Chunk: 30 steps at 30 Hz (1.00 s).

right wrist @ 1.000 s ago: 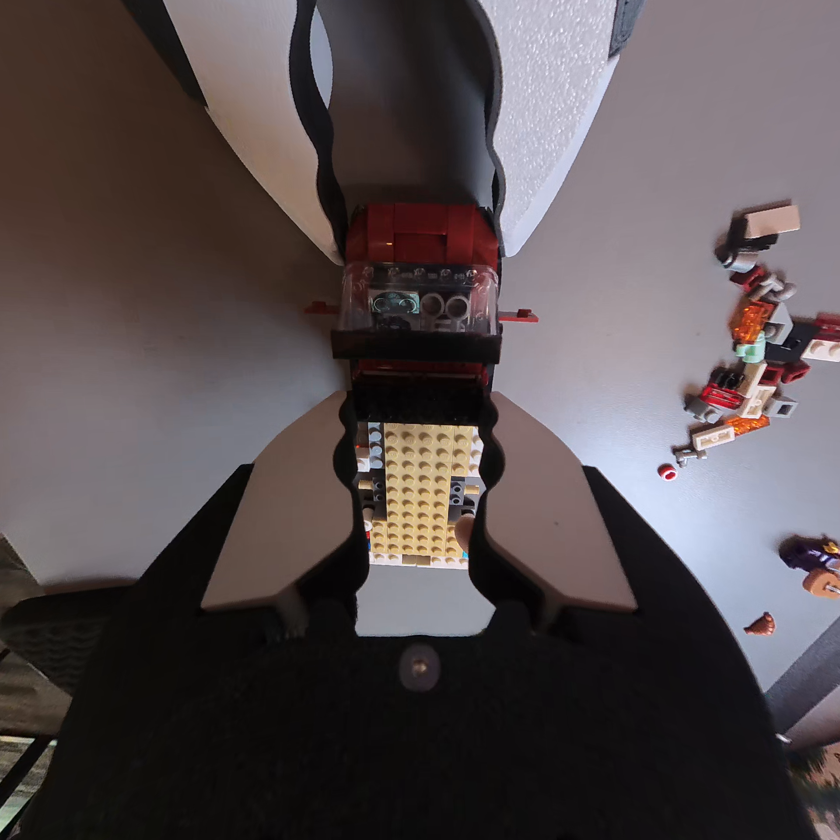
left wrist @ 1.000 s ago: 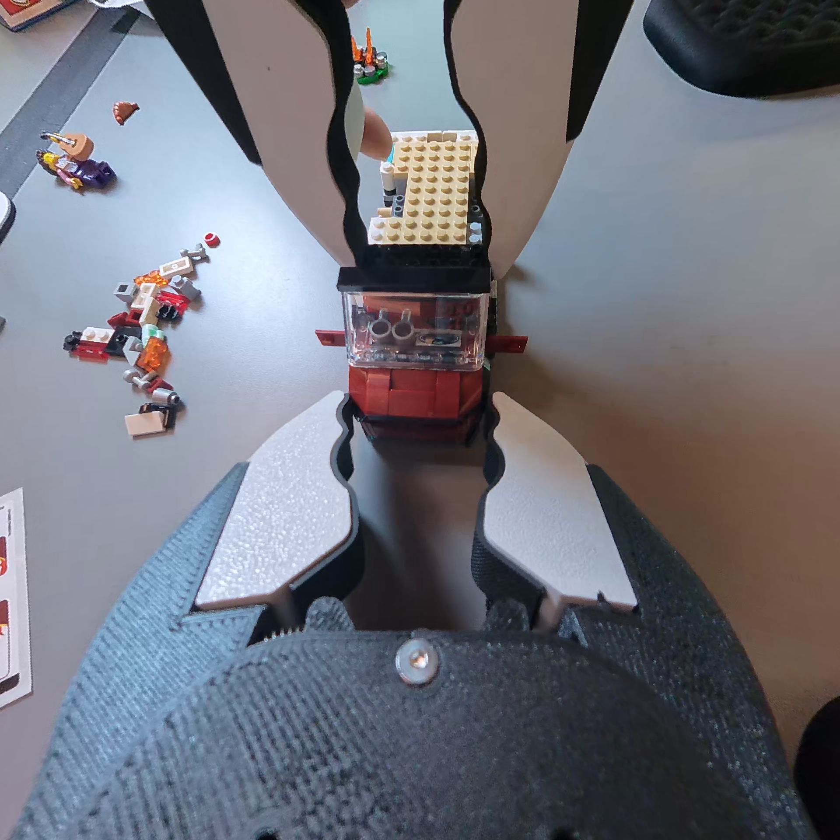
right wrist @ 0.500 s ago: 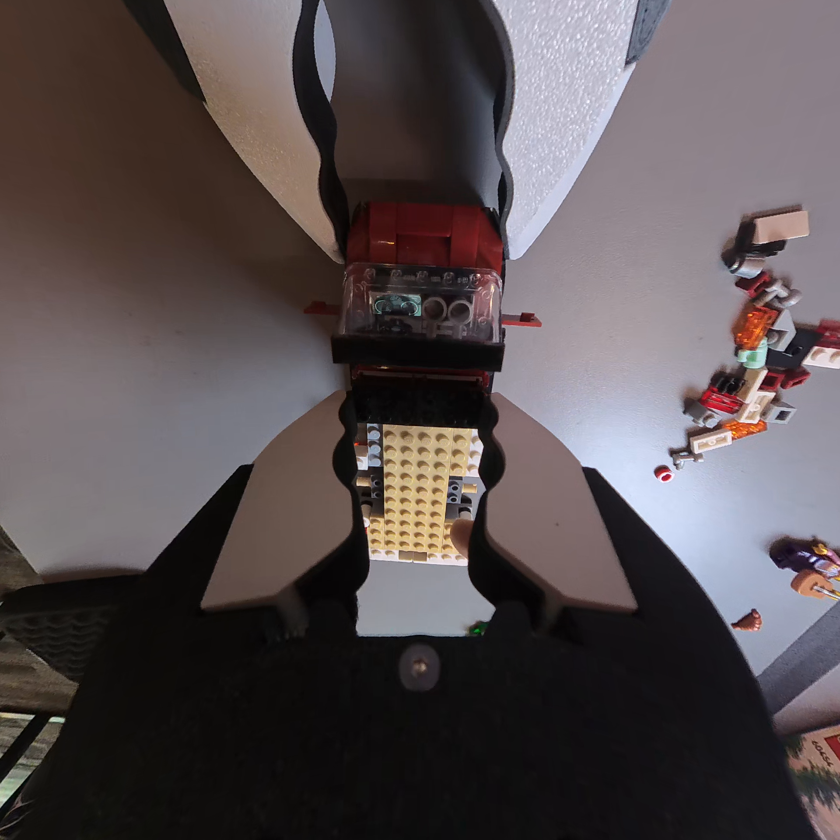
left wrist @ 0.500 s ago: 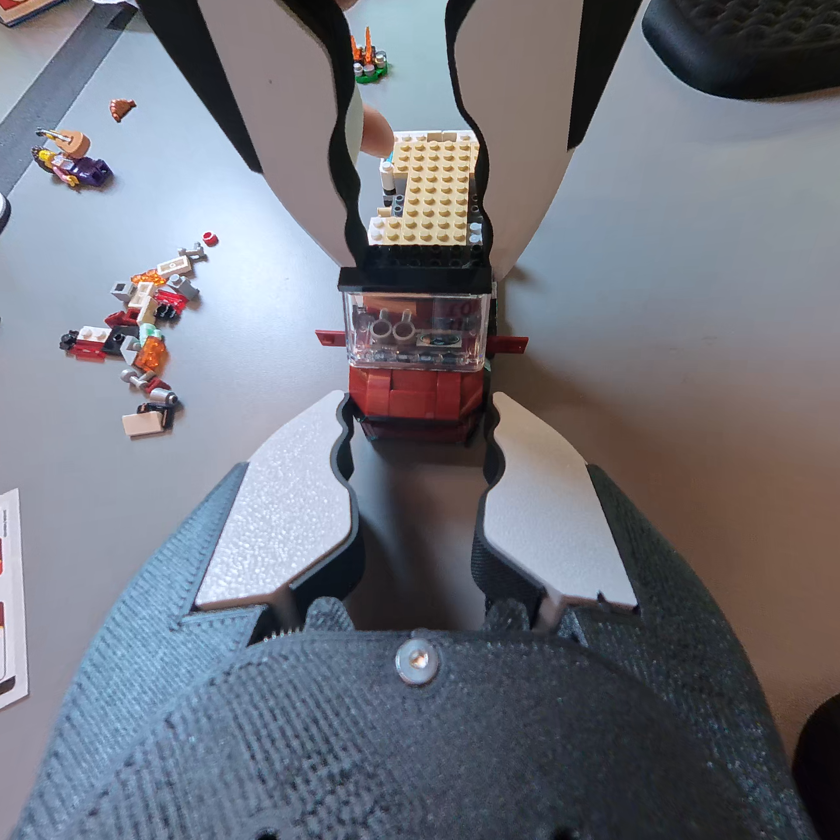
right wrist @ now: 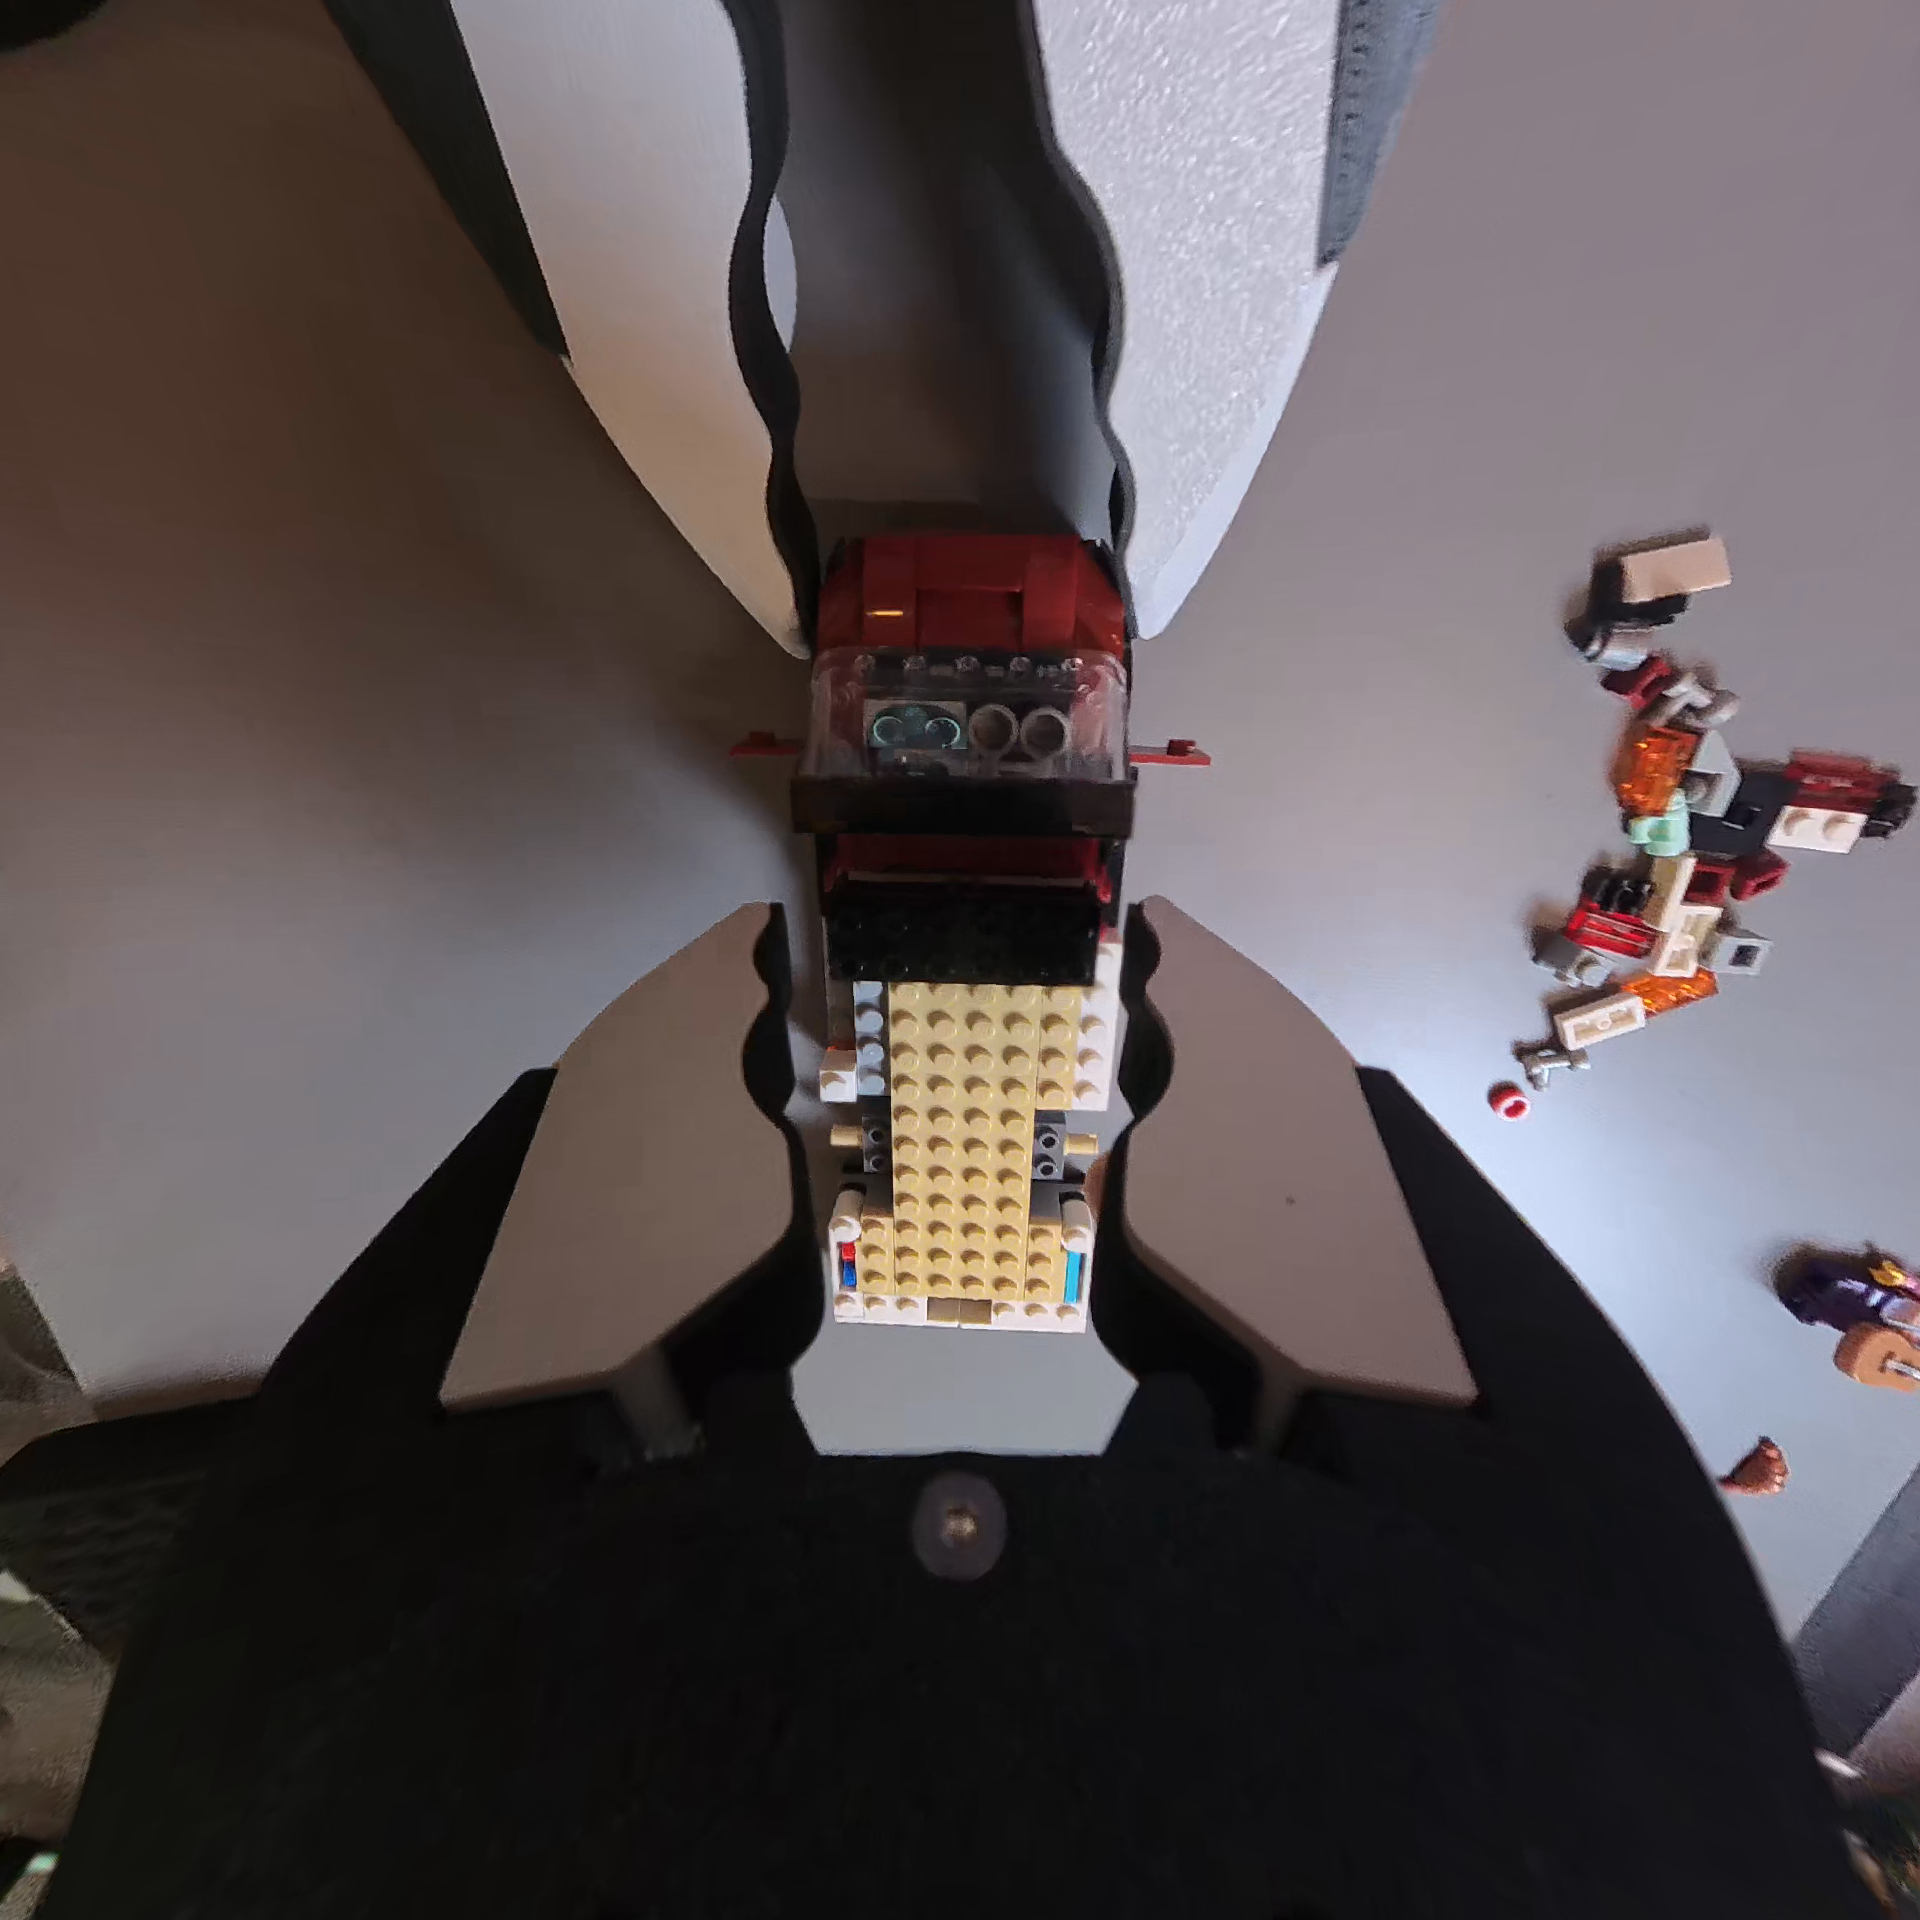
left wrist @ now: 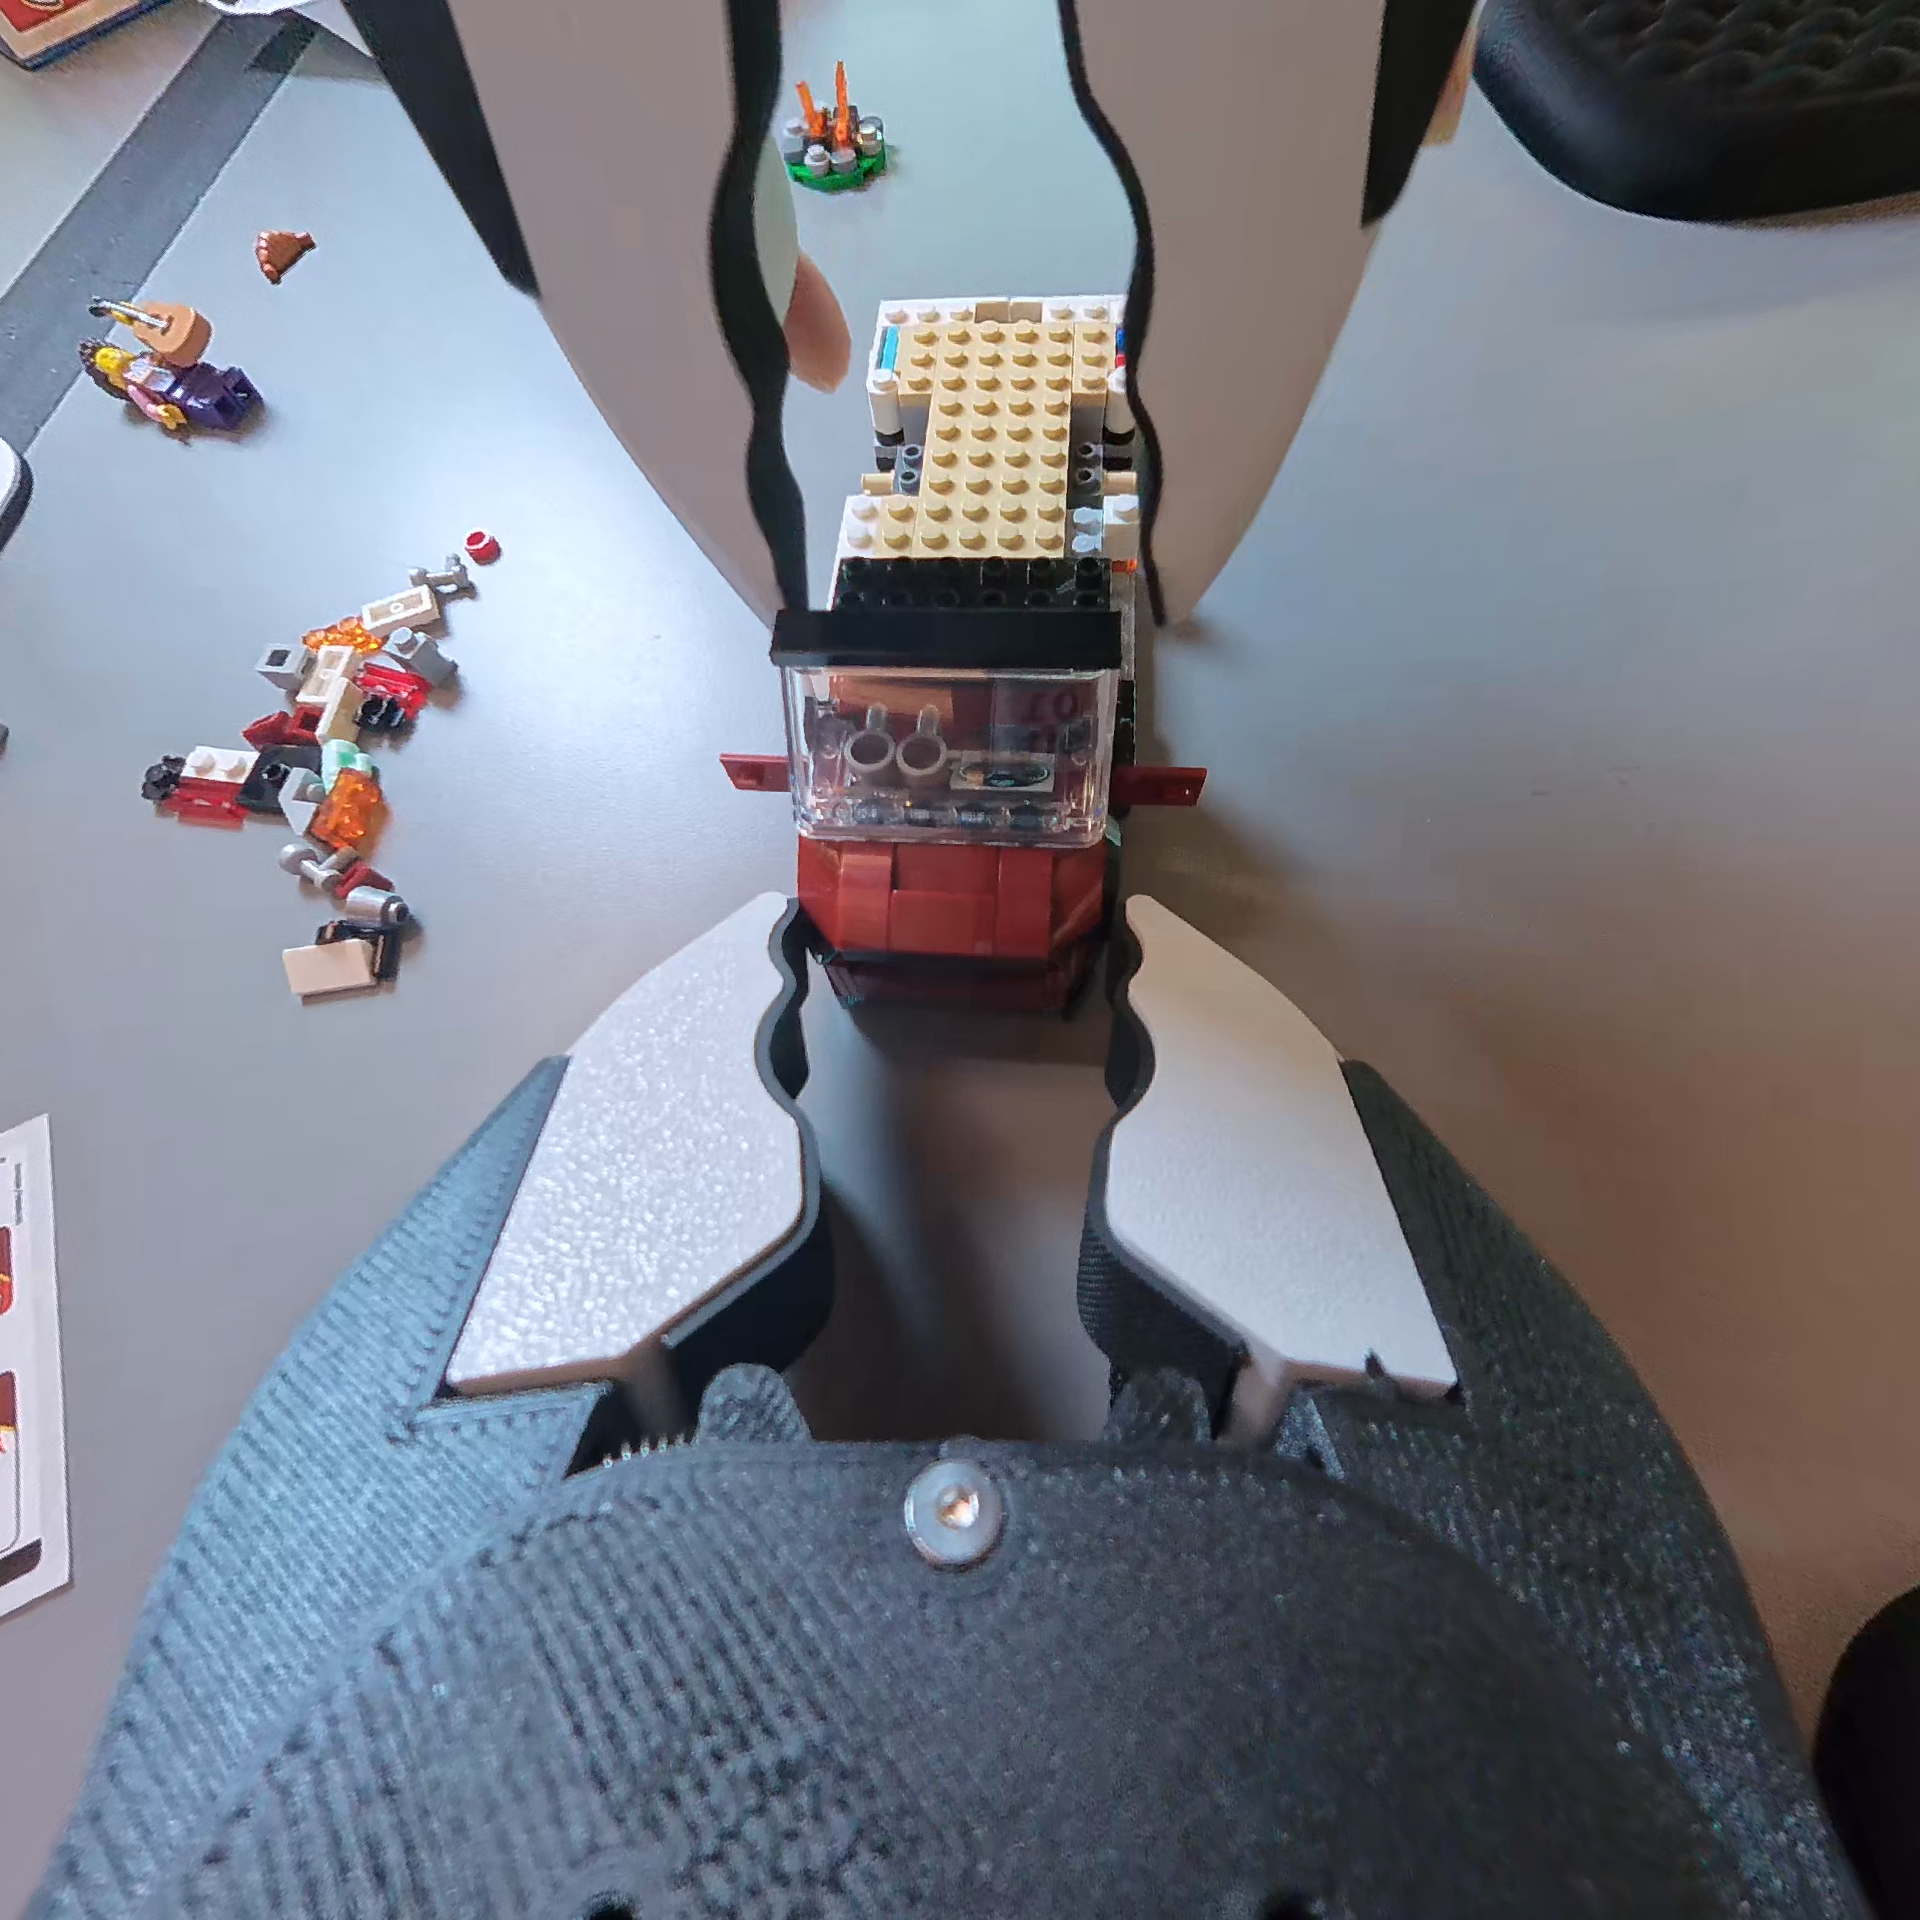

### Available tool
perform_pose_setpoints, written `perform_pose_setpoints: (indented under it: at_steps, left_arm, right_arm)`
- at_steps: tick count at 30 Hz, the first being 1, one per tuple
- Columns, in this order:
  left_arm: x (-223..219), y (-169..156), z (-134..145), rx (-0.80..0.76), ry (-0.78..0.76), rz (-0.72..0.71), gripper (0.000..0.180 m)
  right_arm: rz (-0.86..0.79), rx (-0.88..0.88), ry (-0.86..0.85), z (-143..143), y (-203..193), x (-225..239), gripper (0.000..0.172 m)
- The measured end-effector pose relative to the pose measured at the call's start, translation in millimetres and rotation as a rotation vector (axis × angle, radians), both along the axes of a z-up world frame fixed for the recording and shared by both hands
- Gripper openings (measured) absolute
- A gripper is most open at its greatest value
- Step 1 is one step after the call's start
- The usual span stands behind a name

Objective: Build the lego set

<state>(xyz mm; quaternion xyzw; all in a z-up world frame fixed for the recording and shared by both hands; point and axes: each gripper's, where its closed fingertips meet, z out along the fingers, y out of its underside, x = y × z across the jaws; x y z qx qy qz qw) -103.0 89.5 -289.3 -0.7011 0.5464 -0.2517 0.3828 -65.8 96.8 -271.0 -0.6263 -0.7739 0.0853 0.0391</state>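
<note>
Print on the paper sheet and box corner is illegible

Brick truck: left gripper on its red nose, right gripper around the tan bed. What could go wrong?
1. The left gripper pinches the brick truck by the nose, only at its fingertips, so it might pivot or slip.
2. The right gripper stands open around the bed, one pad close; withdrawing could nudge it.
3. The red side tabs jut out and could snag.
</note>
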Motion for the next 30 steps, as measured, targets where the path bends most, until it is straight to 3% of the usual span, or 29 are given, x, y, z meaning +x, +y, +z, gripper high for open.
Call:
perform_pose_setpoints:
  at_steps: [5, 30]
  left_arm:
    - [-0.1, 0.1, 0.0, -0.001, 0.000, 0.000, 0.056]
    - [-0.1, 0.5, -0.3, -0.012, -0.002, 0.002, 0.056]
  right_arm:
    - [-0.054, -0.052, 0.017, 0.0, 1.2, 2.2, 0.050]
    - [-0.075, -0.039, -0.077, -3.8, 0.5, 2.5, 0.050]
